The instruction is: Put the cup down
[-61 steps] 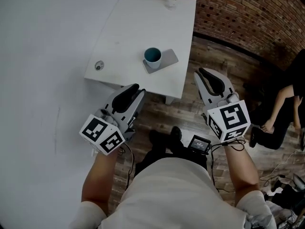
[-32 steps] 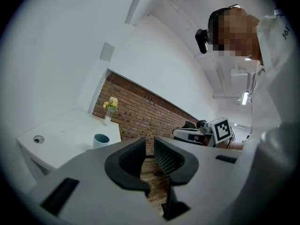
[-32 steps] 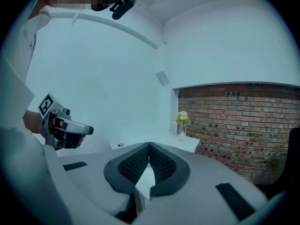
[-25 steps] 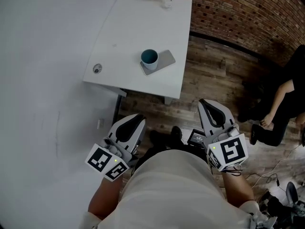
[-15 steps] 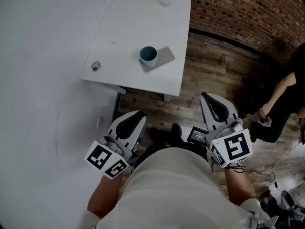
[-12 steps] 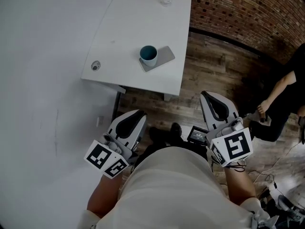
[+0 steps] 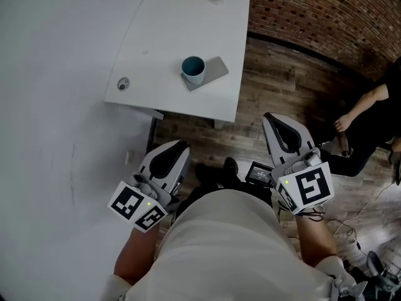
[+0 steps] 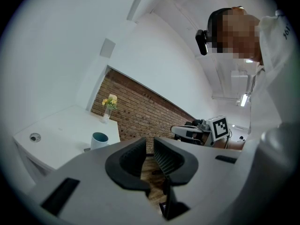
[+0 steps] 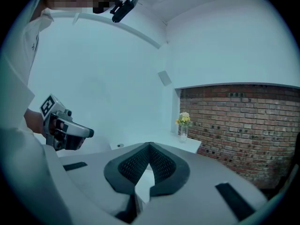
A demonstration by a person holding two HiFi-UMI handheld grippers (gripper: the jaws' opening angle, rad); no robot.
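The teal cup stands upright on a grey pad near the front edge of the white table. Neither gripper touches it. My left gripper is held close to my body, well short of the table, its jaws shut and empty. My right gripper is likewise drawn back over the wooden floor, shut on nothing. The left gripper view shows the cup far off, beyond its closed jaws. In the right gripper view the pads meet and the cup is hidden.
A glass vase with yellow flowers stands at the table's far edge by the brick wall. A small round fitting sits in the table's left corner. A person in black sits on the floor at right. A small black device lies by my feet.
Both grippers have drawn back from the table toward my body since the earliest frame. Over the last second they hardly move. The cup stays on its pad.
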